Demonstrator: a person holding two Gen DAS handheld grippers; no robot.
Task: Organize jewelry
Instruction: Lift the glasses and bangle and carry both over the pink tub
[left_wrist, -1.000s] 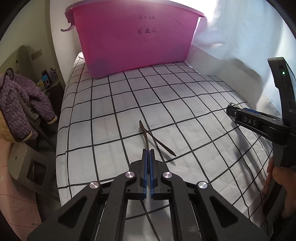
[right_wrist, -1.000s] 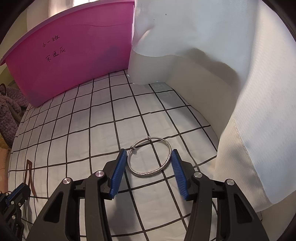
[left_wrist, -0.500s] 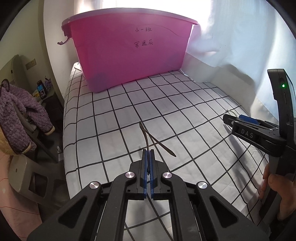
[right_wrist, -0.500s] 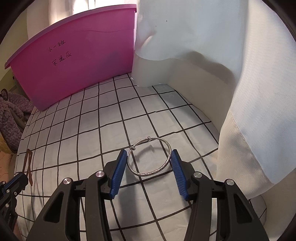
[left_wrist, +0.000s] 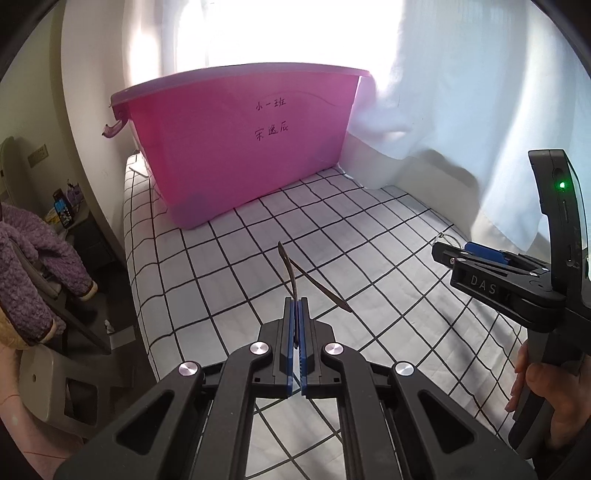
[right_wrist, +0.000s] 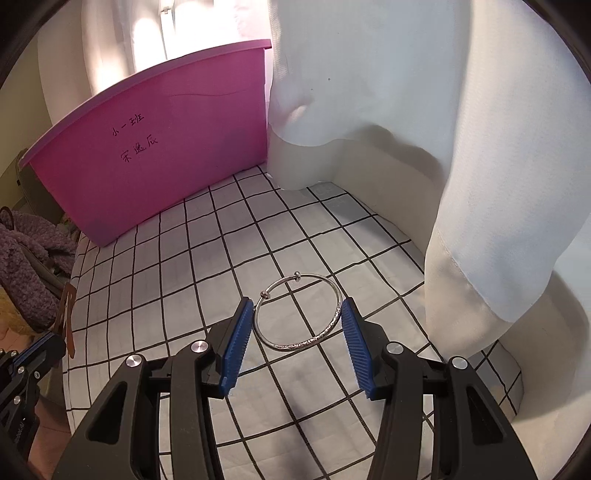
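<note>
A thin brown V-shaped strip sticks up out of my left gripper, which is shut on its lower end and holds it above the checked bed sheet. My right gripper grips a silver bangle across its width, the blue pads pressing on both sides of it, lifted off the sheet. In the left wrist view the right gripper appears at the right edge, with a person's hand on its handle. The brown strip also shows at the left edge of the right wrist view.
A large pink plastic bin with handwritten characters stands at the far end of the bed. A white curtain hangs along the right side. A purple fleece garment lies on a chair left of the bed.
Both grippers have risen away from the sheet, the brown strip and the bangle coming up with them. The bin and bed now look farther off.
</note>
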